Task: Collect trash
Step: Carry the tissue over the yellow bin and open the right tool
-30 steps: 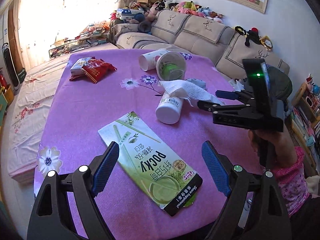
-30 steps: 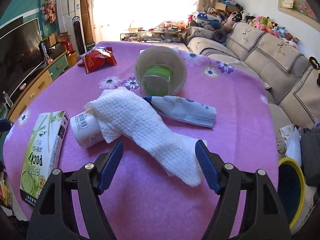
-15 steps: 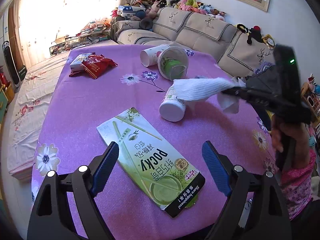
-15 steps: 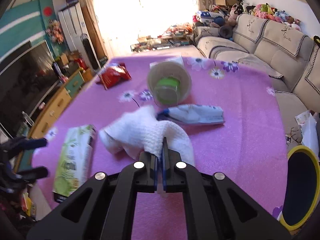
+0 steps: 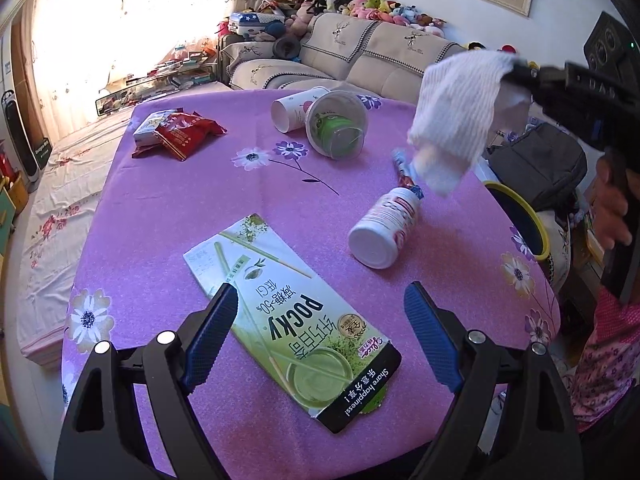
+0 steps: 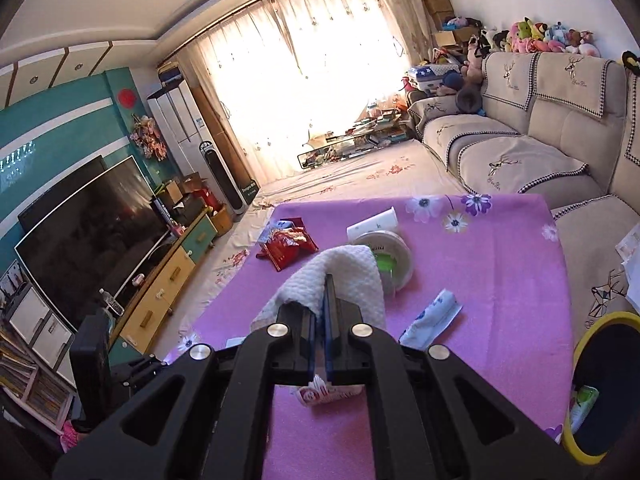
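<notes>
My right gripper [image 6: 325, 300] is shut on a white paper towel [image 6: 344, 276] and holds it high above the purple table [image 6: 500, 280]; the towel also shows in the left wrist view [image 5: 456, 116], hanging from that gripper [image 5: 516, 70]. My left gripper [image 5: 320, 332] is open and empty, low over a green Pocky box [image 5: 288, 312]. A white bottle [image 5: 384, 228] lies on its side right of the box. A yellow-rimmed bin [image 6: 604, 384] stands past the table's right edge.
A clear cup [image 5: 336, 124] and a paper cup [image 5: 294, 110] lie at the far side, red snack bags [image 5: 176, 132] at the far left, a blue-white wrapper [image 6: 432, 316] mid-table. A sofa [image 5: 360, 52] is behind, a TV [image 6: 88, 236] left.
My right gripper closed on the paper towel and lifted it off the bottle, up and to the right. The left gripper stayed open over the Pocky box.
</notes>
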The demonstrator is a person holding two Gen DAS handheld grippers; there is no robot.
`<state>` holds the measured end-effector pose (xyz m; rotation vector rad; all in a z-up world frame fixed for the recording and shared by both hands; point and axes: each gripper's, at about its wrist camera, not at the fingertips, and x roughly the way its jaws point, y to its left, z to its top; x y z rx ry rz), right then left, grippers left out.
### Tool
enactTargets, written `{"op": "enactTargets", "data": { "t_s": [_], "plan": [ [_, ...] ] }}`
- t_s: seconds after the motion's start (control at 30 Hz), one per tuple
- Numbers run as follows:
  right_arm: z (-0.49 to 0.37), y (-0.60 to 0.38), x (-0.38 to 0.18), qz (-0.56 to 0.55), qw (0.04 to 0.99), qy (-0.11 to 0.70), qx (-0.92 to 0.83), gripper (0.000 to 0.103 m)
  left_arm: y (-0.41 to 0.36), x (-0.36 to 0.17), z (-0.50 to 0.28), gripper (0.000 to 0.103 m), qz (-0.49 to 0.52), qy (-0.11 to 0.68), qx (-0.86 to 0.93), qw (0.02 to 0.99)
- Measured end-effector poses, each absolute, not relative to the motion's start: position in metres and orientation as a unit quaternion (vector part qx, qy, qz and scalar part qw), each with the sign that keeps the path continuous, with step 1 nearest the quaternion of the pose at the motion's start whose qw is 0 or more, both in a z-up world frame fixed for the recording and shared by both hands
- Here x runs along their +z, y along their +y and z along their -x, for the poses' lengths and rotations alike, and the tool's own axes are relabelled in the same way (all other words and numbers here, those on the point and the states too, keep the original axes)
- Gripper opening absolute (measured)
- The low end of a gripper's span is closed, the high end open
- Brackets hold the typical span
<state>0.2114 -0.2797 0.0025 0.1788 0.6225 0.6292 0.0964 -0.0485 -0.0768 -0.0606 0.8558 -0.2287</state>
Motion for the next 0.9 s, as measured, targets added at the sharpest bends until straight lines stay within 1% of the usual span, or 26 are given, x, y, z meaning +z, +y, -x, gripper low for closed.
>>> {"op": "enactTargets", "data": {
  "t_s": [0.17, 0.3, 0.47, 0.6, 0.77, 0.9],
  "plan": [
    [-0.206, -0.295, 0.023, -0.086, 0.915, 0.276, 0.280, 0.003, -0.049, -0.079, -0.097, 0.084, 0.029, 0.416, -0.115, 0.901],
    [-0.203, -0.334, 0.024, -0.086, 0.932, 0.272, 0.223, 0.003, -0.050, -0.081, -0.097, 0.084, 0.030, 0.419, -0.119, 0.900],
    [-0.210, -0.414, -0.001, -0.090, 0.949, 0.286, 0.099, 0.004, -0.058, -0.081, -0.096, 0.084, 0.032, 0.418, -0.143, 0.896],
    [-0.218, -0.485, -0.033, -0.092, 0.943, 0.318, -0.002, 0.005, -0.089, -0.078, -0.091, 0.084, 0.010, 0.415, -0.205, 0.886],
    [-0.224, -0.533, -0.074, -0.093, 0.928, 0.355, -0.066, 0.005, -0.135, -0.076, -0.085, 0.084, -0.017, 0.418, -0.269, 0.868],
    [-0.231, -0.549, -0.093, -0.076, 0.916, 0.383, -0.094, 0.007, -0.171, -0.073, -0.082, 0.084, -0.031, 0.422, -0.311, 0.851]
  ]
}}
